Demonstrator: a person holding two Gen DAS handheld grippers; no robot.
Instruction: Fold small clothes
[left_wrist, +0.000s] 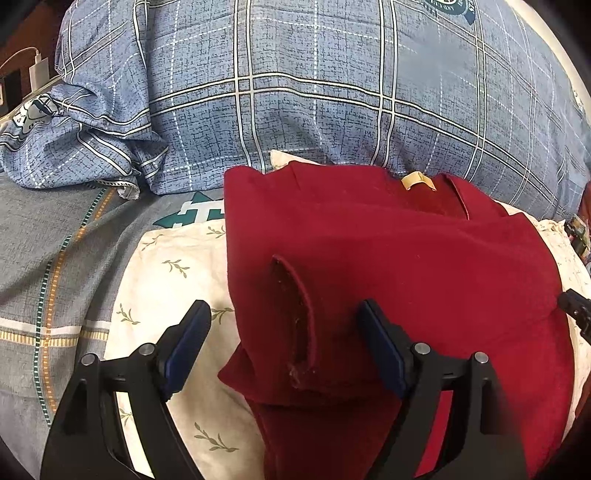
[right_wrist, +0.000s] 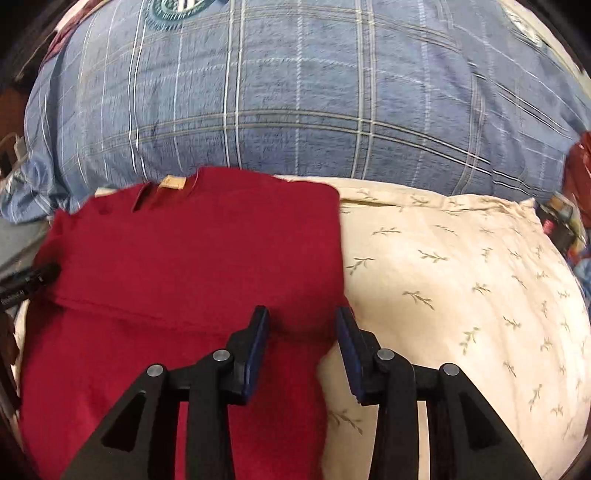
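A dark red small garment (left_wrist: 388, 266) with a tan neck label (left_wrist: 417, 181) lies partly folded on a cream leaf-print pillow (left_wrist: 166, 280). A folded sleeve flap lies on its left part. My left gripper (left_wrist: 284, 314) is open, its jaws straddling the garment's left edge and the flap. In the right wrist view the garment (right_wrist: 192, 251) lies left of centre on the pillow (right_wrist: 461, 280). My right gripper (right_wrist: 301, 317) is open, its jaws astride the garment's right edge. The left gripper's tip (right_wrist: 29, 277) shows at the left.
A big blue plaid duvet (left_wrist: 295, 85) is bunched right behind the pillow. A grey striped bedsheet (left_wrist: 48, 258) lies to the left. A white charger (left_wrist: 38, 72) sits at the far left. Colourful items (right_wrist: 565, 221) lie at the pillow's right end.
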